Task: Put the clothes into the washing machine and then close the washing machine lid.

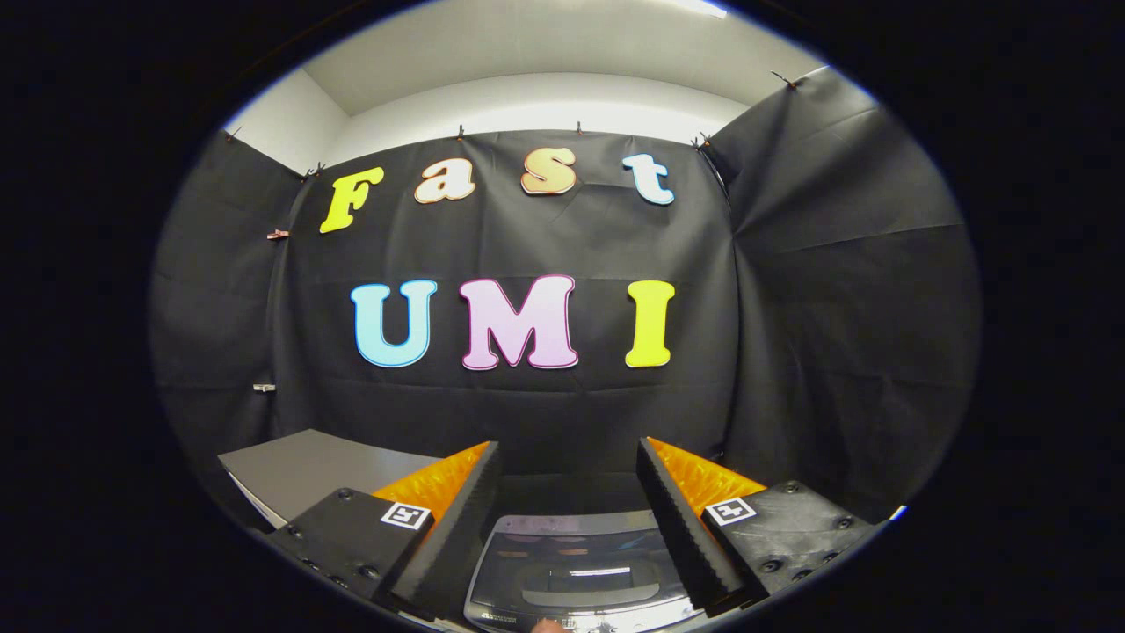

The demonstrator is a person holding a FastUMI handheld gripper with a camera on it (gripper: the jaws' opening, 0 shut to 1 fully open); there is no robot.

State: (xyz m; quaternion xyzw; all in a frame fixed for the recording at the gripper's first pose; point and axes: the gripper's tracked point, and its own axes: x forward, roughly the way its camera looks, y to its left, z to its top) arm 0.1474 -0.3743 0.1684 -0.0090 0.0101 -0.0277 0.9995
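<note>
The tool (569,492) is held up high and looks straight at the black cloth wall (562,404) of the booth. Its two fingers (457,527) stand wide apart, so the tool is released, and there is nothing between them but air. No cloth or other thing is caught in it.

Down low, between the two fingers and a bit under them, sits the washing machine (576,571). We see its top from above. The lid (576,563) is dark and shiny, like glass, and it lies flat and closed on the machine. A bright strip of light shines back from it. A grey rim runs round the lid. At the near side of the machine there is a strip with small buttons, but they are too small to make out. A tiny pale bit shows right at that near side; it is too small to tell what it is.

To the left of the tool, beside the left finger, there is a flat grey desk (299,470). Its top looks bare where it shows. It stands close to the black wall.

The wall goes round the left, the front and the right of the tool. Above the cloth is a white wall and a white ceiling (527,53) with a light.
</note>
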